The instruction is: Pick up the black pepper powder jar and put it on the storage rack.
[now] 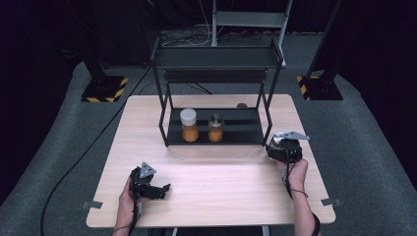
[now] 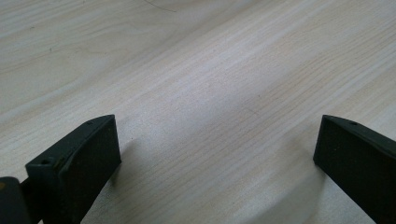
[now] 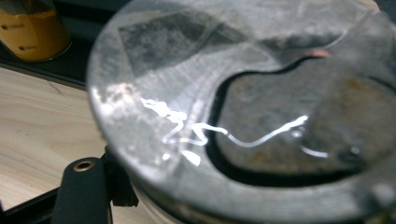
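Jar (image 3: 243,116) with a silvery, glossy lid fills most of the right gripper view, pressed close against the camera, its lid showing a dark curved patch and bright glints; what it holds cannot be made out. It sits clamped in the right gripper (image 1: 284,148), which the person's right hand (image 1: 297,173) holds just off the front right corner of the black shelf rack (image 1: 216,132), above the wooden table (image 1: 211,191); one black finger (image 3: 84,191) presses against the jar's side at the lower left of that view. On the rack's lower tray stand two more containers, side by side and a little apart: a white-lidded jar (image 1: 189,125) filled with orange powder or paste to well over half its height, and to its right a smaller metal-lidded jar (image 1: 215,128) with similar orange contents. The orange jar (image 3: 32,28) glimpsed at the upper left of the right gripper view lies beyond the held jar, on the rack's dark tray. The left gripper (image 1: 156,189) rests low over the table, well in front of the rack's left end and far from the held jar; its jaws stand wide apart with bare wood between them, gripping nothing.
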A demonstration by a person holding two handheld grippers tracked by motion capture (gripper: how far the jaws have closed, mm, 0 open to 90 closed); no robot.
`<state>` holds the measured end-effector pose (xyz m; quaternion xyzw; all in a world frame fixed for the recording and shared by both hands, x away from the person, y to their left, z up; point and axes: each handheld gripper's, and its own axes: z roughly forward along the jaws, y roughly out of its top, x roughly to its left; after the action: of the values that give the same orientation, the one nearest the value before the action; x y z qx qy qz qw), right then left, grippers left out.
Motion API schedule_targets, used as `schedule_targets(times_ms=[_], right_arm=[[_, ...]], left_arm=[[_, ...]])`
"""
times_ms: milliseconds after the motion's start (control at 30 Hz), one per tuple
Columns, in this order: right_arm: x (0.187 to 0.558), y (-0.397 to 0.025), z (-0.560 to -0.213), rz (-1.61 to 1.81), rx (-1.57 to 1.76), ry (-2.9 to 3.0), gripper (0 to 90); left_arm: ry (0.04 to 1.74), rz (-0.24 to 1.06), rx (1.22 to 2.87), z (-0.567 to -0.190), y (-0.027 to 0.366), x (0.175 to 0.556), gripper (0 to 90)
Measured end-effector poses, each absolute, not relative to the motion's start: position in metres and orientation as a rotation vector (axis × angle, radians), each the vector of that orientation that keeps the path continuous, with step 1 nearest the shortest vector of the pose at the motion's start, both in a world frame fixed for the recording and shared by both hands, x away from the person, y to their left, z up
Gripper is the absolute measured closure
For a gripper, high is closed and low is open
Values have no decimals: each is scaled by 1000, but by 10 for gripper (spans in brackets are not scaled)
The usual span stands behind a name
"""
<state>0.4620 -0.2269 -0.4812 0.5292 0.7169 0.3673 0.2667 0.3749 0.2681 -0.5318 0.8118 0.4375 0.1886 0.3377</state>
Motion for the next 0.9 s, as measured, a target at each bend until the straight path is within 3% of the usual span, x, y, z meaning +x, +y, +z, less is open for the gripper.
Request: schedule_targets(times_ms=[900], right_arm=[[465,-210,-472,998,1371,1974,299]], left_arm=[[1141,489,2115,-532,268,375,3]])
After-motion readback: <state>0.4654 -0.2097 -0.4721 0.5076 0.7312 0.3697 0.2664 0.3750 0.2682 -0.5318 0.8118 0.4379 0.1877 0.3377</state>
